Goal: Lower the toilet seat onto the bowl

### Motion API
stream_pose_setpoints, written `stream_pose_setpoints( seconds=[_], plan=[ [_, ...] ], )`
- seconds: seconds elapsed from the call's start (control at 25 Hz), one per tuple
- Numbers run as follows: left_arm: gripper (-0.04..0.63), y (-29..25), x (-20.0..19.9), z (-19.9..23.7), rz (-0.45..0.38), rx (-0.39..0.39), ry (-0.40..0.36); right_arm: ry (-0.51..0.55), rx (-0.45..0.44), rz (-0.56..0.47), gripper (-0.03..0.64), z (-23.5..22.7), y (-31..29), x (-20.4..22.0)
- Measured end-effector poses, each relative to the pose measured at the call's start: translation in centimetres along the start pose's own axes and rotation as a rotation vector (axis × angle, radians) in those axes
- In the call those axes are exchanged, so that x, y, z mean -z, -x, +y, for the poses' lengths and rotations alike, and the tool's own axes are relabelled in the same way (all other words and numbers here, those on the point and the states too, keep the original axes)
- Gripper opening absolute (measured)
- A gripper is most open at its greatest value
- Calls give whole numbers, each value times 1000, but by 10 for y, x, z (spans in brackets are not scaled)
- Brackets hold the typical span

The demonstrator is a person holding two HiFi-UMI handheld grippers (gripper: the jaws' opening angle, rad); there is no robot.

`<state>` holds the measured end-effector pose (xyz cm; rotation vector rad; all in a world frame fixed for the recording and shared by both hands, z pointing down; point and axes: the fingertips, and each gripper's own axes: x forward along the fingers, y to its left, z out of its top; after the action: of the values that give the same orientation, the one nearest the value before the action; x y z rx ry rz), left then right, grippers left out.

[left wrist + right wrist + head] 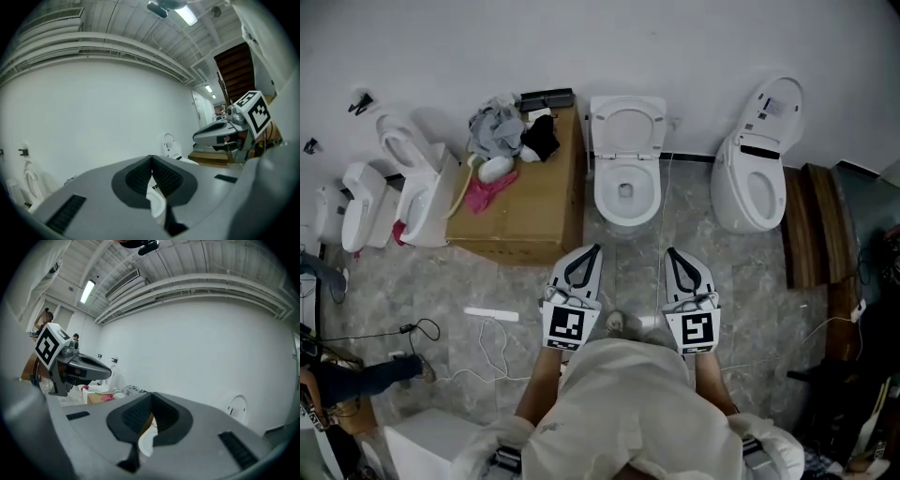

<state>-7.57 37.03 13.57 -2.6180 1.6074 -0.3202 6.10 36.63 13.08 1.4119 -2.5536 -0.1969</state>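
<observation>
The toilet seat [626, 124] was seen raised, stood up against the wall [581, 47] behind the bowl [602, 195] and not yet lowered. It lay straight ahead of the person, across a stretch of bare floor [633, 267]. Both claws were pointed toward it from well short of the bowl's front rim.

The left claw [594, 251] was pressed together with nothing between its pads, and the right claw [671, 253] was likewise closed and empty. In each gripper view only the white bowl was glimpsed beyond the shut tips.

The toilet was placed almost midway between the two claws, so neither could be judged clearly nearer. The left one was crowded on its outer side by the cardboard box [530, 202] standing just beside the bowl.

The seat's hinge line was judged to run left to right across the back of the bowl, with the free edge uppermost, near the wall. A reach forward and over the bowl would therefore be called for, with the top edge to be drawn toward the person and downward.
</observation>
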Motion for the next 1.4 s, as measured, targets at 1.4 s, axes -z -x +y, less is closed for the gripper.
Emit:
stream_pose_setpoints(
  seconds=[1.4],
  plan=[
    [14, -215, -6, 73, 75, -89, 34, -15, -80, 17, 8, -153, -187, 28]
  ],
)
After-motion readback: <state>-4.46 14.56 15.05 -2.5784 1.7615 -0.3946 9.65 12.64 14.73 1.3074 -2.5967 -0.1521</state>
